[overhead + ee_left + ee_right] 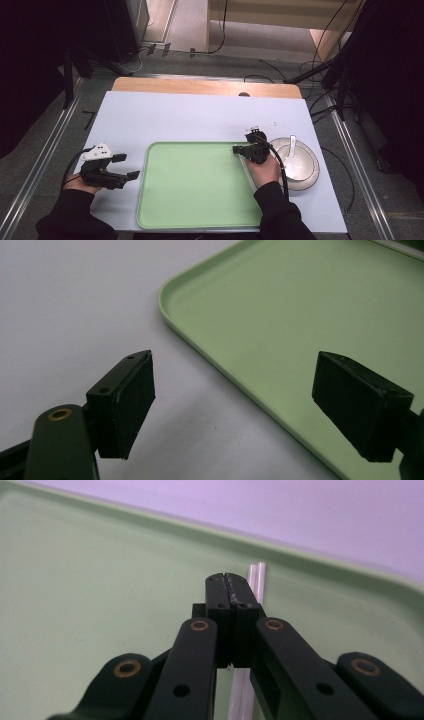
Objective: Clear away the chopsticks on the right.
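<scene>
High view: at the near edge of the pale surface (pixel 165 112) two dark sleeves come in. The left claw (pixel 125 166) sits near the near left corner, just off the left rim of the green tray (pixel 195 185), its jaws standing wide apart with nothing between them. In the left gripper view the two black pads (pixel 127 402) frame bare surface and the tray's rounded corner (pixel 167 287), neither pad touching the tray.

The tray lies flat along the near edge, in the middle of the surface. The right claw (pixel 237 149) hangs over the tray's far right corner, jaws pressed together. In the right gripper view the right claw (pixel 229 587) shows closed tips, and a pair of thin white chopsticks (pixel 256 580) runs from under the jaws to just past the tips, side by side over the tray floor close to its rim. Whether the jaws clamp the sticks or only cover them I cannot tell.

Beyond the right hand, near the surface's right edge, a bowl (pixel 305 172) stands with a white spoon (pixel 293 150) resting in it, well clear of the tray.
</scene>
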Demonstrator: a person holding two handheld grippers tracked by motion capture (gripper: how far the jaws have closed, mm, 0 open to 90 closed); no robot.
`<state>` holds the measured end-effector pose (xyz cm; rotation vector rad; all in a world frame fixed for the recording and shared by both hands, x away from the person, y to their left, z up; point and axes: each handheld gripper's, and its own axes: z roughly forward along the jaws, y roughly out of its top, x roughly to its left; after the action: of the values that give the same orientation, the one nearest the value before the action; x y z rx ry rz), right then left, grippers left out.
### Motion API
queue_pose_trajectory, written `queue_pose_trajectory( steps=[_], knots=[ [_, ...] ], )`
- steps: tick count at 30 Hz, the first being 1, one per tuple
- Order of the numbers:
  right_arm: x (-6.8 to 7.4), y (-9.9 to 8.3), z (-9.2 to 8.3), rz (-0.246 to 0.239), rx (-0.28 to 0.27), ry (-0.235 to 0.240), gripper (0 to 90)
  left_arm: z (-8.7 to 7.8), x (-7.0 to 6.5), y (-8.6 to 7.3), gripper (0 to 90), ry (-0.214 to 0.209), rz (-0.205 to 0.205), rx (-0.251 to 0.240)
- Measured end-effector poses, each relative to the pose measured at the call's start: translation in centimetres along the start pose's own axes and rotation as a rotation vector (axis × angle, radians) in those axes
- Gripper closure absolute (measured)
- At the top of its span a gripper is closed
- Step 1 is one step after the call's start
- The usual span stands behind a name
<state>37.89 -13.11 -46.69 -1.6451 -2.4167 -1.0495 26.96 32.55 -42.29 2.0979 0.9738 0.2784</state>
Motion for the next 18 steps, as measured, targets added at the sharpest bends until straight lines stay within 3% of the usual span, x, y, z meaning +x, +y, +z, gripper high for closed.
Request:
queue_pose_trajectory(
  steps=[11,18],
  knots=[
    [0.1,-0.4,-0.5,0.038,0.008,-0.026,90.0,-0.1,0.0,0.0,17.5,0.000,0.002,-0.003],
    [0.9,-0.3,-2.0,-0.002,-0.034,0.054,83.7,0.0,0.0,0.0,17.5,-0.006,0.001,-0.004]
  ],
)
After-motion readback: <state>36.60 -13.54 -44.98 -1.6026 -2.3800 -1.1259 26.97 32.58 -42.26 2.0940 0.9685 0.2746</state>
